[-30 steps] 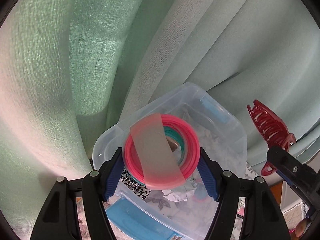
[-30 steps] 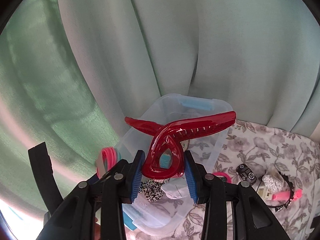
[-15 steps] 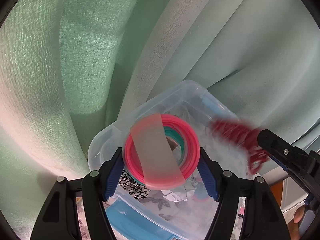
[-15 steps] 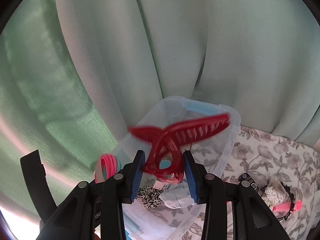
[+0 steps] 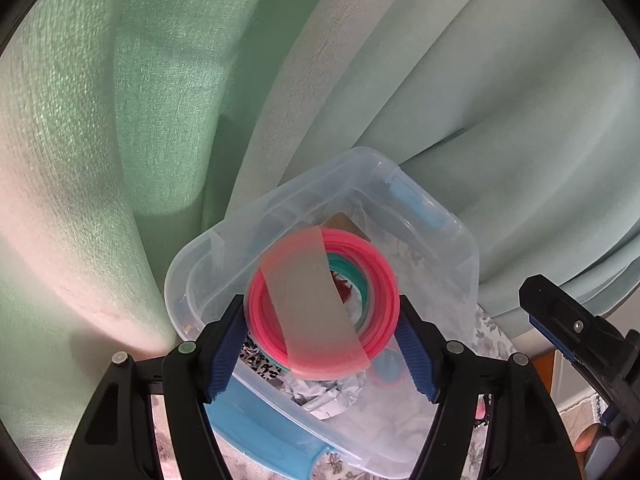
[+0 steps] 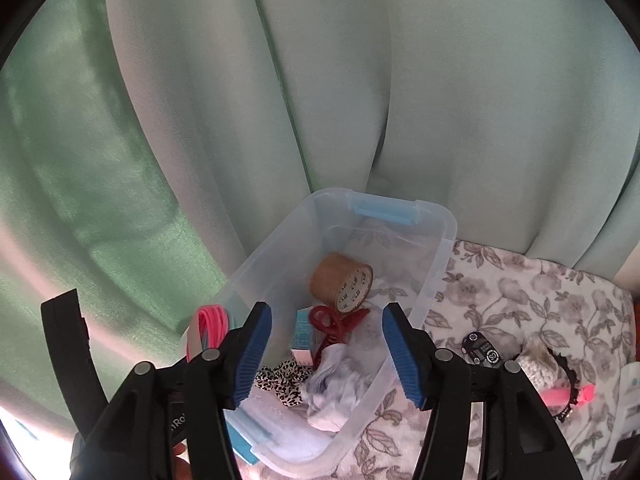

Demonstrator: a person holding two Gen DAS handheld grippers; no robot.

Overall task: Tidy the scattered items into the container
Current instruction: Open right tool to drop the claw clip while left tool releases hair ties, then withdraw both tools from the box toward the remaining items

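Observation:
My left gripper (image 5: 322, 312) is shut on a bundle of pink and teal rings (image 5: 304, 308) wrapped in a translucent band, held above the clear plastic container (image 5: 280, 196). In the right wrist view the same bundle (image 6: 212, 320) shows at the left. My right gripper (image 6: 326, 320) hangs over the container (image 6: 436, 248); its jaws are opening and its pads touch nothing. The red hair claw (image 6: 336, 326) lies inside the container beneath them. It rests beside a brown tape roll (image 6: 340, 282), a small teal box (image 6: 304, 332), a leopard scrunchie (image 6: 280, 378) and crumpled paper (image 6: 336, 384).
A pale green curtain (image 6: 360, 80) hangs right behind the container. On the floral cloth (image 6: 520, 292) to the right lie a small black toy car (image 6: 482, 350), a knitted item (image 6: 538, 360) and a pink strap (image 6: 568, 394).
My right gripper opened and let go of the red hair claw, which dropped into the container. The left gripper still holds the ring bundle in the same place.

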